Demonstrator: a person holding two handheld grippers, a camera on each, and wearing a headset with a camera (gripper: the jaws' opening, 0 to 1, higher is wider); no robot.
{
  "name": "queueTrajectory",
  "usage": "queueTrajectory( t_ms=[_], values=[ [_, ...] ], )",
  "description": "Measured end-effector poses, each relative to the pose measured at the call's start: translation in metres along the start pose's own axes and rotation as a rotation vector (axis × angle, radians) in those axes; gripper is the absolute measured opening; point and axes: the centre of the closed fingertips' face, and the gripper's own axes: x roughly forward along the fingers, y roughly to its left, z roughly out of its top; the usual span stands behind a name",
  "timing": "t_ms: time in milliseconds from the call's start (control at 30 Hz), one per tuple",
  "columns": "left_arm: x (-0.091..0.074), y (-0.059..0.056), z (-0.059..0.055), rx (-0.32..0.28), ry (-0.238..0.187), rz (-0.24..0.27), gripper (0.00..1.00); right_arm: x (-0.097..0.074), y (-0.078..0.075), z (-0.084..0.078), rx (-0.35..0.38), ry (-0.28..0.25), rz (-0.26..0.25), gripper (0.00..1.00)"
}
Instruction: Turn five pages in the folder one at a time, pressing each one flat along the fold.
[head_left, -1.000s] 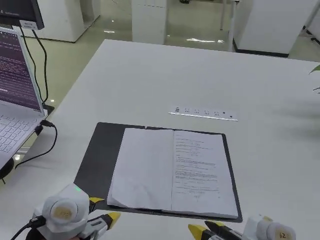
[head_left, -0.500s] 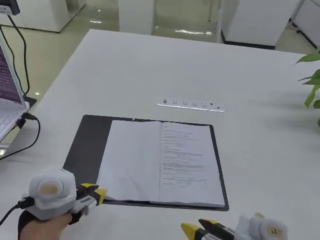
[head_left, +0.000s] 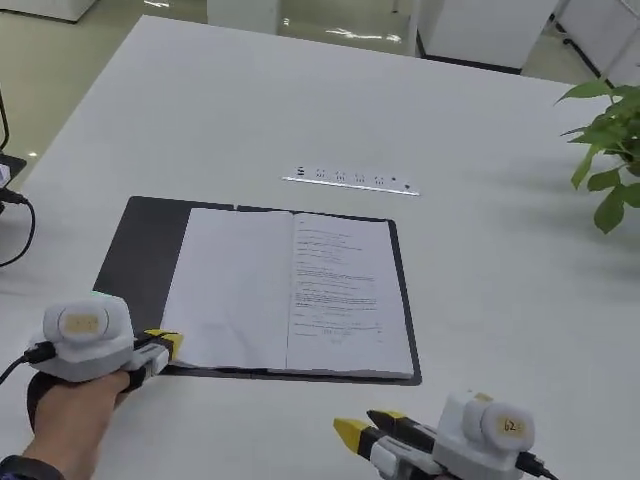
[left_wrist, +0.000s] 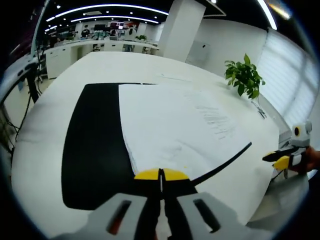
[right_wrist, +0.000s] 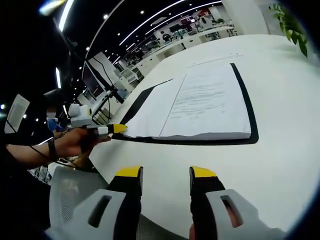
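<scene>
The black folder (head_left: 140, 250) lies open on the white table. It has a blank page (head_left: 230, 290) on the left and a printed page (head_left: 340, 295) on the right. My left gripper (head_left: 165, 343) is shut, its yellow tips at the near left corner of the blank page. In the left gripper view the left gripper (left_wrist: 161, 175) has its tips pressed together over the black cover (left_wrist: 95, 145) just short of the page edge (left_wrist: 170, 150). My right gripper (head_left: 355, 432) hovers open below the folder's near right corner. In its own view the right gripper (right_wrist: 166, 172) has nothing between its jaws and the folder (right_wrist: 210, 95) is ahead.
A flush socket strip (head_left: 350, 180) sits in the table beyond the folder. A green plant (head_left: 605, 140) stands at the right edge. A black cable (head_left: 15, 215) runs off at the left. Bare white table (head_left: 500, 300) surrounds the folder.
The head camera has swung right, dropping the laptop out of view. My left gripper has moved up to the folder's near left corner, and its jaws have come together. The right gripper holds its place.
</scene>
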Motion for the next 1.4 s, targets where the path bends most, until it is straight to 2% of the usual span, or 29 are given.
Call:
queueTrajectory(
  t_ms=[67,100,133,167,300,500,700,767,933,1033,1200,1400],
  values=[
    [0.005,0.007,-0.017,0.064,0.080,0.044,0.00,0.001,0.001,-0.002,-0.002,0.007,0.000,0.36],
    [0.007,0.005,0.007,0.078,-0.059,0.019,0.00,0.002,0.001,-0.004,-0.002,0.012,0.000,0.36],
    [0.003,0.007,-0.004,0.010,0.005,0.032,0.00,0.004,0.001,-0.005,-0.003,0.017,-0.002,0.36],
    [0.002,0.008,-0.005,0.003,0.008,0.039,0.00,0.004,0.001,-0.006,-0.004,0.019,-0.003,0.36],
    [0.002,0.008,-0.004,0.051,0.013,0.046,0.00,0.008,0.004,-0.005,0.000,0.021,0.002,0.35],
    [0.000,0.009,-0.006,0.036,-0.013,0.043,0.00,0.019,0.008,0.000,-0.016,0.043,0.020,0.33],
    [0.000,0.007,-0.006,0.011,-0.034,0.035,0.00,0.039,0.013,0.014,-0.061,0.061,0.048,0.31],
    [0.000,0.007,-0.007,-0.014,-0.028,0.045,0.00,0.047,0.015,0.020,-0.070,0.064,0.054,0.30],
    [0.002,0.007,-0.006,-0.011,0.010,0.045,0.00,0.067,0.016,0.028,-0.129,0.090,0.044,0.23],
    [0.002,0.006,-0.007,0.002,0.012,0.051,0.00,0.078,0.021,0.036,-0.129,0.085,0.060,0.20],
    [0.003,0.006,-0.007,0.039,0.020,0.065,0.00,0.099,0.020,0.052,-0.132,0.074,0.067,0.14],
    [0.006,0.009,-0.006,0.040,0.022,0.066,0.00,0.122,0.011,0.069,-0.129,0.058,0.058,0.07]
  ],
)
